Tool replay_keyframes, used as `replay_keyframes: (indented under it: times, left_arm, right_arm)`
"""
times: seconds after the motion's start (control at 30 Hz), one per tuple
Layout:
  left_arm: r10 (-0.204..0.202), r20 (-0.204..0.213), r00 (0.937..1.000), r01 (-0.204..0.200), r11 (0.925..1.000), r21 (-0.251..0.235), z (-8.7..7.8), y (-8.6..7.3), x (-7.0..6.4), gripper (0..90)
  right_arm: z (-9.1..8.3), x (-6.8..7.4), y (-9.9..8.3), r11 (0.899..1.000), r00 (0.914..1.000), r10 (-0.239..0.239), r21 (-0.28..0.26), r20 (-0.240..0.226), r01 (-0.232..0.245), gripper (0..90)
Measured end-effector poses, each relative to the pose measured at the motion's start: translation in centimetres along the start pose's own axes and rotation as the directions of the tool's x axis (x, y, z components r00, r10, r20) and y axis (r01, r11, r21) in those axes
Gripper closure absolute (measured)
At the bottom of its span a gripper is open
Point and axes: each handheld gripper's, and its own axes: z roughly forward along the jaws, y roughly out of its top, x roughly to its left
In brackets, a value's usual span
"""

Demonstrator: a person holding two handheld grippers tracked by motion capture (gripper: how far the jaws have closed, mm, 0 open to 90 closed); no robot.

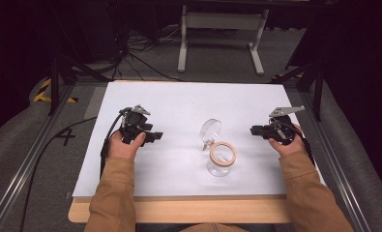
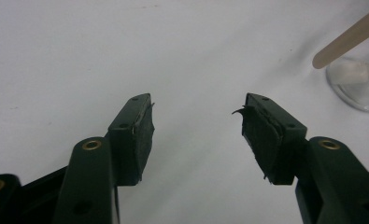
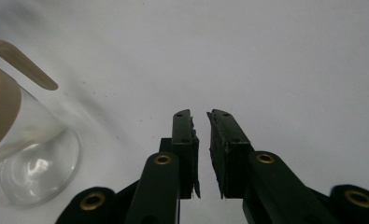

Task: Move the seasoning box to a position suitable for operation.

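A clear glass jar (image 1: 221, 162) with a tan ring at its mouth stands on the white sheet (image 1: 179, 101), slightly right of centre. Its round glass lid (image 1: 211, 130) is flipped up and back on a hinge. My left gripper (image 1: 157, 136) rests on the sheet to the left of the jar, pointing right, its jaws open and empty (image 2: 196, 116). The jar's base (image 2: 357, 84) lies far to their right. My right gripper (image 1: 254, 130) points left toward the jar from its right. Its jaws (image 3: 200, 116) stand almost together with nothing between them, and the jar (image 3: 28, 154) sits to their left.
The sheet covers a wooden tabletop (image 1: 179, 210). Metal rails (image 1: 31, 154) run along both sides of the table. Cables (image 1: 140, 58) and a white stand (image 1: 222, 24) are on the floor beyond the far edge.
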Motion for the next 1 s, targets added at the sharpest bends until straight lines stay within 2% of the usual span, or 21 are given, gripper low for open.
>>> replay_keyframes:
  times: [0.1, 0.2, 0.3, 0.37, 0.53, 0.57, 0.6, 0.63, 0.7, 0.83, 0.93, 1.0]
  left_arm:
    - [0.018, 0.005, 0.9998, -0.018, 0.9998, -0.002, 0.0, 0.2, -0.4, 43.6]
    - [0.039, -0.01, 0.9992, -0.039, 0.9991, -0.015, -0.5, 0.4, -1.0, 48.3]
    - [0.06, 0.019, 0.998, -0.059, 0.9964, -0.061, -1.1, 0.6, -1.5, 53.5]
    - [0.063, 0.043, 0.9971, -0.06, 0.9959, -0.068, -1.4, 0.7, -1.8, 54.7]
    - [0.076, 0.047, 0.996, -0.073, 0.9945, -0.075, -1.8, 1.0, -2.2, 53.8]
    - [0.074, 0.062, 0.9953, -0.069, 0.9949, -0.074, -1.9, 1.1, -2.5, 52.8]
    - [0.074, 0.062, 0.9953, -0.069, 0.9949, -0.074, -1.9, 1.1, -2.5, 52.6]
    - [0.09, 0.059, 0.9942, -0.086, 0.9936, -0.073, -1.9, 1.2, -2.7, 52.2]
    - [0.092, 0.066, 0.9936, -0.087, 0.9937, -0.071, -1.9, 1.3, -3.0, 51.5]
    - [0.115, 0.071, 0.9909, -0.11, 0.9916, -0.069, -2.0, 1.5, -3.3, 51.2]
    - [0.113, 0.084, 0.9901, -0.107, 0.9918, -0.069, -2.0, 1.6, -3.5, 51.9]
    - [0.125, 0.083, 0.9886, -0.121, 0.9912, -0.053, -2.0, 1.6, -3.5, 52.1]
  right_arm:
    - [-0.1, 0.2, 0.2, 1.0, 0.9999, -0.009, 0.0, -0.006, 0.009, 78.8]
    - [0.0, 0.6, 0.3, 1.0, 0.9995, -0.02, 0.005, -0.022, 0.02, 78.8]
    - [0.4, 1.2, 0.4, 0.999, 0.9984, -0.034, 0.017, -0.046, 0.035, 79.2]
    - [0.8, 1.7, 0.6, 0.999, 0.9968, -0.043, 0.026, -0.068, 0.045, 79.6]
    - [1.5, 2.9, 0.8, 0.996, 0.9917, -0.07, 0.056, -0.108, 0.077, 81.1]
    - [1.9, 3.5, 0.8, 0.993, 0.9883, -0.086, 0.076, -0.126, 0.096, 82.4]
    - [1.9, 3.5, 0.8, 0.993, 0.9883, -0.086, 0.076, -0.126, 0.096, 82.4]
    - [2.3, 4.0, 0.7, 0.989, 0.9838, -0.097, 0.096, -0.151, 0.112, 84.0]
    - [2.8, 4.5, 0.7, 0.985, 0.979, -0.11, 0.117, -0.172, 0.131, 85.4]
    - [3.7, 5.5, 0.5, 0.973, 0.9705, -0.134, 0.158, -0.2, 0.167, 87.2]
    - [4.2, 6.1, 0.4, 0.965, 0.9643, -0.148, 0.182, -0.22, 0.19, 88.6]
    - [4.5, 6.4, 0.3, 0.961, 0.9608, -0.153, 0.191, -0.231, 0.199, 88.8]
